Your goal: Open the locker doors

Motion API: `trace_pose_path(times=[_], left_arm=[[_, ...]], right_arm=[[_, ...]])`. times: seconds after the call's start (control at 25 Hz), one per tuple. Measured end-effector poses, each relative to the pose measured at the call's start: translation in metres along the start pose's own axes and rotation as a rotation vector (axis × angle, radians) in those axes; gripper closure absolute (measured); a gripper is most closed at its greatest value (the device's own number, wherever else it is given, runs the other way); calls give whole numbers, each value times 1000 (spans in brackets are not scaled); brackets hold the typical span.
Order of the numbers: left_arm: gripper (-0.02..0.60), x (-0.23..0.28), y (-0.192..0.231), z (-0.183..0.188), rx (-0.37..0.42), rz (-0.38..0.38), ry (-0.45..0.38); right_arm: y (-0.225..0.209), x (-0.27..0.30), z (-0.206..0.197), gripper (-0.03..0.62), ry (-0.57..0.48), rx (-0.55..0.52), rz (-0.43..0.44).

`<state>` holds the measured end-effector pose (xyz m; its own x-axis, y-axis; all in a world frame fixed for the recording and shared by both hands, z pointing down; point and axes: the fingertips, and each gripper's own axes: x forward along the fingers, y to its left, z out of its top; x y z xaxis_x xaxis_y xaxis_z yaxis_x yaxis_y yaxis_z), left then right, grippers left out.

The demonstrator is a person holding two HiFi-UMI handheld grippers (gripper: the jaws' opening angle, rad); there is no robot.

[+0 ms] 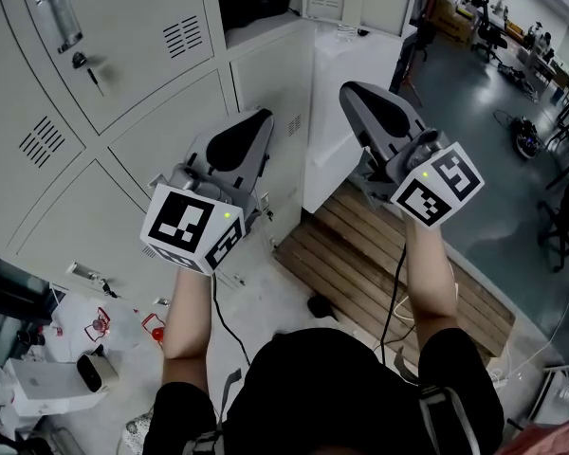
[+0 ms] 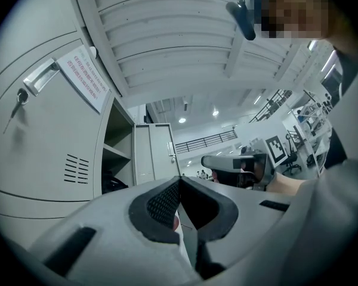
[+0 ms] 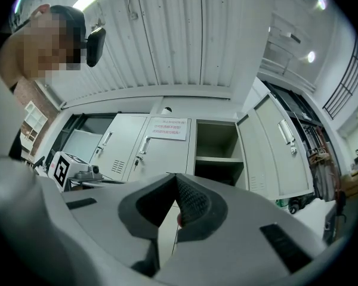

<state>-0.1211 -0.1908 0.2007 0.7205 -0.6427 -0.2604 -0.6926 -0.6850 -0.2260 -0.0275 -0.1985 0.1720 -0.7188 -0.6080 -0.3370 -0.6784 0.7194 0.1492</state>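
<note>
Facing the pale grey metal lockers point(image 1: 123, 150), left gripper point(image 1: 249, 126) and right gripper point(image 1: 360, 98) both hold jaws pressed together, empty; one upper door point(image 3: 283, 154) stands open, a slatted wooden pallet point(image 1: 360, 273) beside their base.

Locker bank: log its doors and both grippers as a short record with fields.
open door: one, swung right off a shelved compartment
closed door: left of it, bearing a notice, key in lock
left gripper: shut, empty
right gripper: shut, empty
contact: neither gripper touches the lockers
</note>
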Motion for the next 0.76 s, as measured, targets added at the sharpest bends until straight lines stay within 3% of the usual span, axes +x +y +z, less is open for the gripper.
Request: trace_pose_path(times=[0.76], left_arm=[[563, 7, 1, 4, 14, -19, -6]], right_arm=[[1, 0, 0, 592, 16, -37, -1]])
